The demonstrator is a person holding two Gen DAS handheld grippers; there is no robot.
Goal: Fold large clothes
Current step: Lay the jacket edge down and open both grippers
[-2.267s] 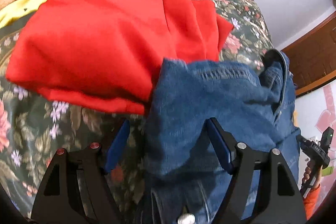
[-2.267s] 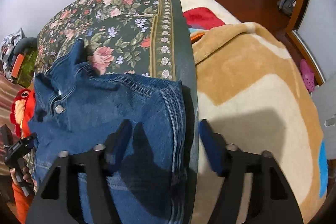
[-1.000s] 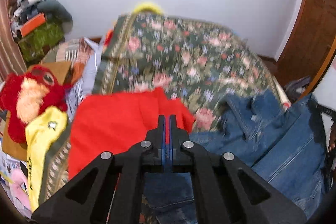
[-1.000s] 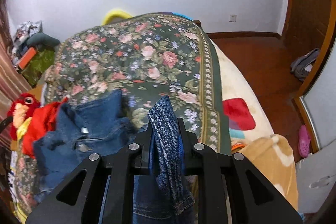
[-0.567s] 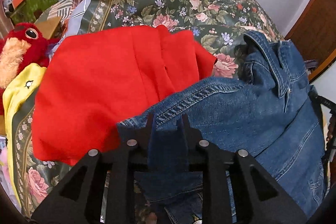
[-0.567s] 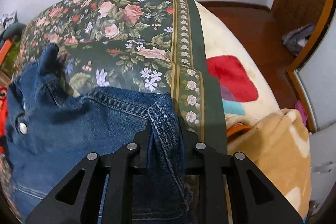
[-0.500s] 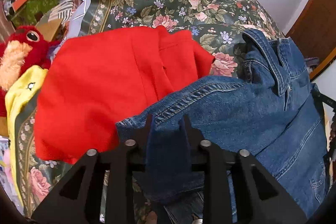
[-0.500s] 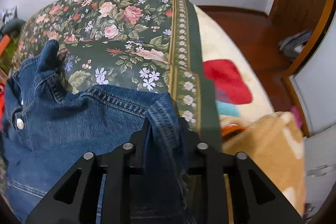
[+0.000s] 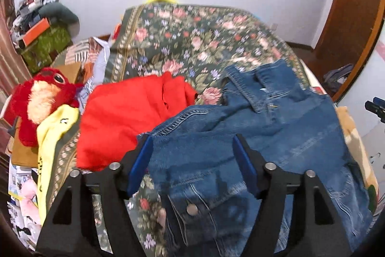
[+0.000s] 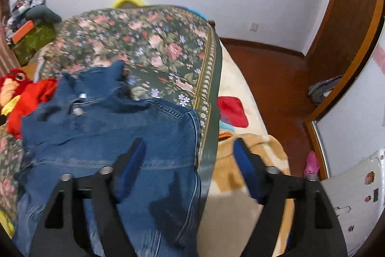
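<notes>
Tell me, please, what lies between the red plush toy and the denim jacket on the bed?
In the left wrist view, a folded red garment lies between the red plush toy and the denim jacket.

Bright even indoor light, motion blur, fisheye-bent dark edges

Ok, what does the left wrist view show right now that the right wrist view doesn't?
Only the left wrist view shows the whole red garment, the yellow cloth beside it and the jacket's chest pocket button. Only the right wrist view shows the tan blanket, the wooden floor and a pink shoe. Both show the denim jacket lying on the floral bedspread, the red plush toy, and open jaws.
</notes>
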